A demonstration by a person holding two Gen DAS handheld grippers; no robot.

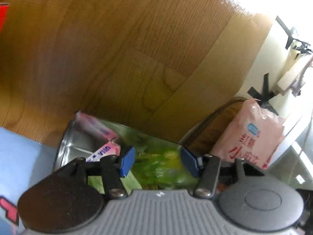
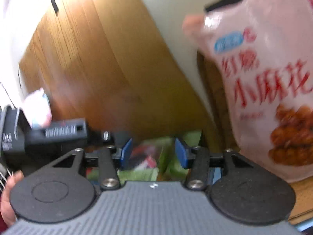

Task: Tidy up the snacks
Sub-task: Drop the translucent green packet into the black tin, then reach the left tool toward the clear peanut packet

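Observation:
In the left wrist view my left gripper (image 1: 158, 161) hangs open over a shiny metal tin (image 1: 65, 137). A crumpled green snack bag (image 1: 162, 162) lies in the tin below the blue pads, and they do not press on it. Pink packets (image 1: 97, 129) lie at the tin's left end. A tall pink snack bag with red lettering (image 1: 248, 135) stands to the right in a brown basket (image 1: 207, 129). In the blurred right wrist view my right gripper (image 2: 153, 152) is open above green packets (image 2: 164, 152), with the pink bag (image 2: 264, 78) close on its right.
Wooden table (image 1: 117, 49) stretches beyond the tin. Blue cloth (image 1: 19, 156) lies at the left and a red thing (image 1: 4, 15) at the far left edge. A white wall with black tape (image 1: 264, 90) is at the right. A black device (image 2: 58, 135) and a hand (image 2: 7, 195) sit left of the right gripper.

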